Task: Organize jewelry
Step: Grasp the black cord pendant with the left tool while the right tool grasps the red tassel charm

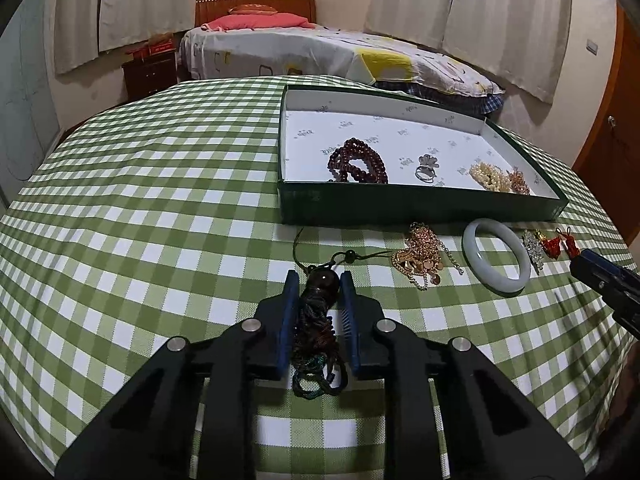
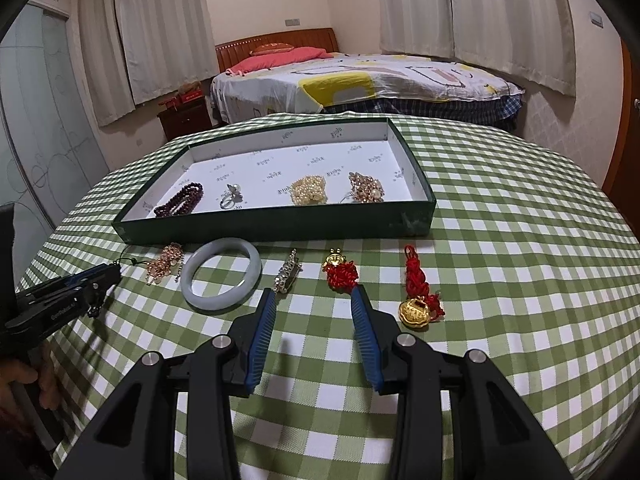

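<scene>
The dark bead pendant with its corded tassel (image 1: 318, 312) lies on the checked tablecloth (image 1: 152, 208) between the pads of the left gripper (image 1: 319, 284), just short of the near wall of the green tray (image 1: 420, 202); its thin cord trails toward that wall. The jaws stand narrowly apart around the bead, and whether they already pinch it cannot be told. The right gripper (image 2: 314, 300) hangs wide open and empty over the row of loose pieces. By my reading the task is roughly half done: in the tray lie a dark red bead bracelet (image 2: 180, 200), a silver ring (image 2: 231, 197), a pearl bracelet (image 2: 308, 191) and a rose-gold cluster (image 2: 366, 188), all along its near side. Still outside, in a line along the tray's near wall, are a gold chain piece (image 2: 166, 264), the jade bangle (image 2: 221, 274), a rhinestone brooch (image 2: 288, 272), a red knot charm (image 2: 340, 274) and a red-corded gold lock (image 2: 418, 298). The pendant's tassel end is partly hidden by the gripper body, and the smaller pieces are too small to read in detail.
</scene>
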### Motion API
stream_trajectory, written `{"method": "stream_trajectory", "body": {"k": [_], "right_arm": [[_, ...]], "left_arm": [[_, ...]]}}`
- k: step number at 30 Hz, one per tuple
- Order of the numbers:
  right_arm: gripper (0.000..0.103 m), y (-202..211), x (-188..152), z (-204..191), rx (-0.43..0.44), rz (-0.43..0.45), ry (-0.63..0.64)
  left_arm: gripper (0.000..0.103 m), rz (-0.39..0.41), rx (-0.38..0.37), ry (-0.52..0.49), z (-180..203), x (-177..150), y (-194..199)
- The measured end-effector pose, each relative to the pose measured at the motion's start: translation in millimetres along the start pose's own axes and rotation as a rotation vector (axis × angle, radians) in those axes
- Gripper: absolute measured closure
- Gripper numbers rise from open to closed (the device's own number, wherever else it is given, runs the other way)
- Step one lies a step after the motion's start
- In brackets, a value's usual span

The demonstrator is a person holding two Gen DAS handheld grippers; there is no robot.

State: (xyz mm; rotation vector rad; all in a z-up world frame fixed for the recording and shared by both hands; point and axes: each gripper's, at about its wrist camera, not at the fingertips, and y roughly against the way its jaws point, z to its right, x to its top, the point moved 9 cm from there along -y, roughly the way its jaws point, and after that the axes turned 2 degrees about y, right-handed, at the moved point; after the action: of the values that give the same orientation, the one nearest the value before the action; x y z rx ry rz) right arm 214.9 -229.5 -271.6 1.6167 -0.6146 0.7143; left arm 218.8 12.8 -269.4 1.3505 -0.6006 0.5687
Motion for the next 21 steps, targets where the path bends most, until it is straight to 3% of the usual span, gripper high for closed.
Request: {"method": "stream_trajectory", "body": {"k": [9,19,21], "right_arm": [[0.064,-15.1,12.2,8.6,-0.012,-0.019,-0.003],[0.064,-39.8,12.4,13.0,-0.023,-0.097,0.018],[0.067,-40.4,10.8,12.1,-0.04,-0.099,0.04]], "left_arm": [[0.083,0.003,-0.004,0.013,-1.6,1.0,1.5],[0.083,0.001,-0.001,0.022,-4.8,1.3,1.9],[0.083,0.0,0.0,0.021,-5.1,1.7,2.0]]}}
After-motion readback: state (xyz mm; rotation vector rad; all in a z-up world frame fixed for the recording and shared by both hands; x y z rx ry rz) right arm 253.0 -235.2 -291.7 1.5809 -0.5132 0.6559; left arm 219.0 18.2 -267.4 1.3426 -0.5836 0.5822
